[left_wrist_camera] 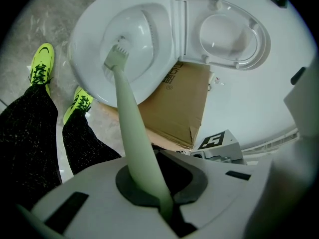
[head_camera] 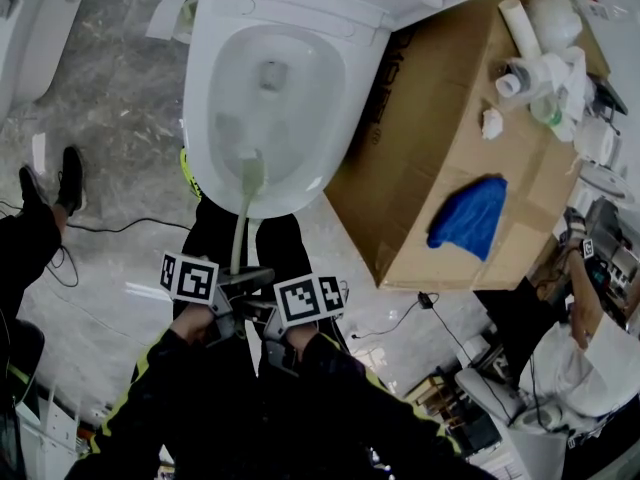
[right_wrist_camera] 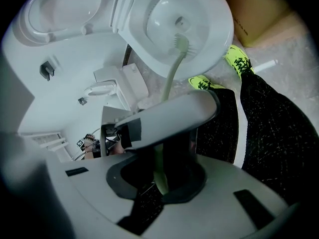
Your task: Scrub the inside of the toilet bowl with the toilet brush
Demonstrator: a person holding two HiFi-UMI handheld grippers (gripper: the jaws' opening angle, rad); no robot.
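Observation:
The white toilet bowl point(head_camera: 300, 118) stands open below me, its lid raised point(left_wrist_camera: 232, 34). A pale green toilet brush point(head_camera: 243, 208) reaches from my hands into the bowl. Its bristle head point(left_wrist_camera: 116, 57) rests against the bowl's inner front wall, also visible in the right gripper view point(right_wrist_camera: 180, 44). My left gripper point(head_camera: 238, 280) is shut on the brush handle point(left_wrist_camera: 134, 133), low on the shaft. My right gripper point(head_camera: 264, 314) is shut on the same handle point(right_wrist_camera: 158, 176) just behind the left one. The left gripper's body point(right_wrist_camera: 169, 116) crosses the right gripper view.
A large cardboard box point(head_camera: 440, 148) sits right against the toilet, with a blue cloth point(head_camera: 470, 216), bottles and paper rolls point(head_camera: 540, 68) on top. My legs and neon shoes point(left_wrist_camera: 42, 63) stand before the bowl. Another person point(head_camera: 590, 348) crouches at the right; cables lie on the floor point(head_camera: 100, 230).

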